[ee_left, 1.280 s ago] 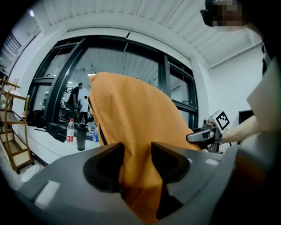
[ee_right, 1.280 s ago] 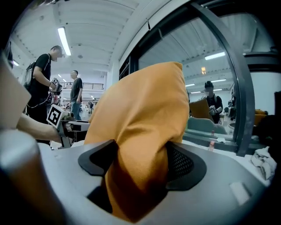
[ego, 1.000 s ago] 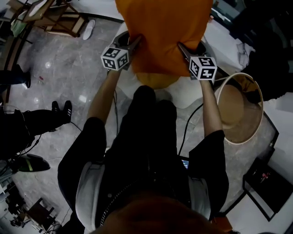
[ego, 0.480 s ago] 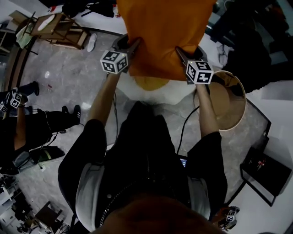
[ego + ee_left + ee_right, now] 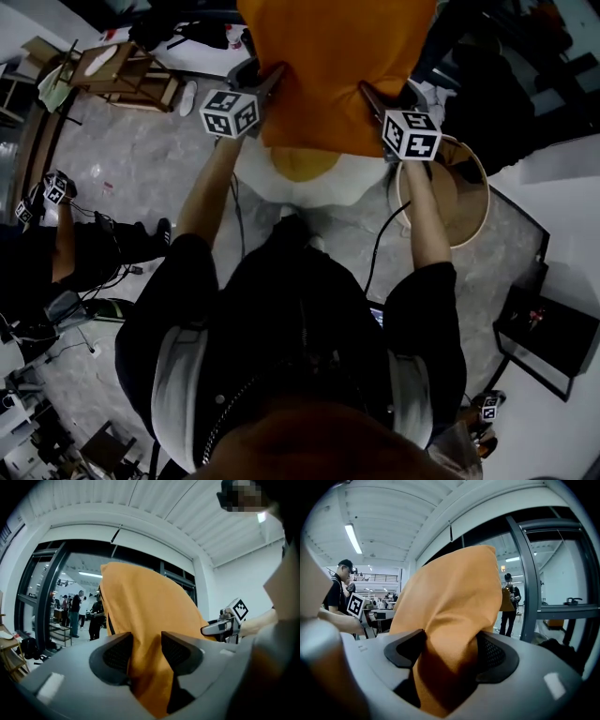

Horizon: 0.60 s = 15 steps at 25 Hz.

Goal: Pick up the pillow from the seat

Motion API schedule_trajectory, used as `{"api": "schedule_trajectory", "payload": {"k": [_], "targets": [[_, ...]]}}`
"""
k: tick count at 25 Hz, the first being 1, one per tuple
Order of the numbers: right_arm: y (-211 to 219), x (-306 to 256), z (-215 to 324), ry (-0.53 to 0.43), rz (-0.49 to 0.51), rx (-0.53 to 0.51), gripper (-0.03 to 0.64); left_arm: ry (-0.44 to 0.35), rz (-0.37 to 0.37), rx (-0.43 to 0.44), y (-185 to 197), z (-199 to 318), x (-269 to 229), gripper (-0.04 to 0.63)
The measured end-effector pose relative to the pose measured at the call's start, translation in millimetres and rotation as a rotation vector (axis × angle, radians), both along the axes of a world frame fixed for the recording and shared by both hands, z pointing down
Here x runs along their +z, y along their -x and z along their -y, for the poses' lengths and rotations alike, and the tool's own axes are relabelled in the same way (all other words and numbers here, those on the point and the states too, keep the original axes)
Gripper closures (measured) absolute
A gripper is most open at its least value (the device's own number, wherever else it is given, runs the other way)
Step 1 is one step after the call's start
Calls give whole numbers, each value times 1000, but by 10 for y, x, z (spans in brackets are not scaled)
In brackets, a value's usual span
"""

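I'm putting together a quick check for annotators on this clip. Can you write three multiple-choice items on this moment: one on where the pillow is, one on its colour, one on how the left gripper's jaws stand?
1. Where is the pillow?
A. lying flat on the white seat
B. held up by the left gripper and the right gripper
C. on the floor

2. What colour is the pillow?
A. orange
B. blue
C. white

3. How do the left gripper's jaws stand?
A. wide apart and empty
B. shut with nothing between them
C. closed on the pillow's fabric

Key: 1 B, since each gripper grips one side and the pillow hangs above the white seat; 2 A, as every view shows orange cloth; 3 C, because the left gripper view shows fabric pinched between both pads.
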State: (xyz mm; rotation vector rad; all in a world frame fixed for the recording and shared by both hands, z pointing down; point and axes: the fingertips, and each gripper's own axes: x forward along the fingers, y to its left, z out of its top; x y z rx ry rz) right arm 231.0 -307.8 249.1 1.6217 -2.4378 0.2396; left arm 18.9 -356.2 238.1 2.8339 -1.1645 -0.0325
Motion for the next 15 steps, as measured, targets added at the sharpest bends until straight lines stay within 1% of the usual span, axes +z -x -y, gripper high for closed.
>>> {"api": "schedule_trajectory", "payload": {"k": [4,9,10,15], "targets": [[-95,-154,-168,-26,1,7,268,-26,-11,-2,-99,-158,-161,394],[-142,-189,-303,-57,-13,19,284,-42,-20,-2,-148,-300,-232,394],[-160,-193,-321,-60,-15,19,295,-43,-20,-2,-166,-320,-243,394],[-322,-268,-309,-66,-9,12,295,-48,-14,-9,-318,-330,-340,394]]}}
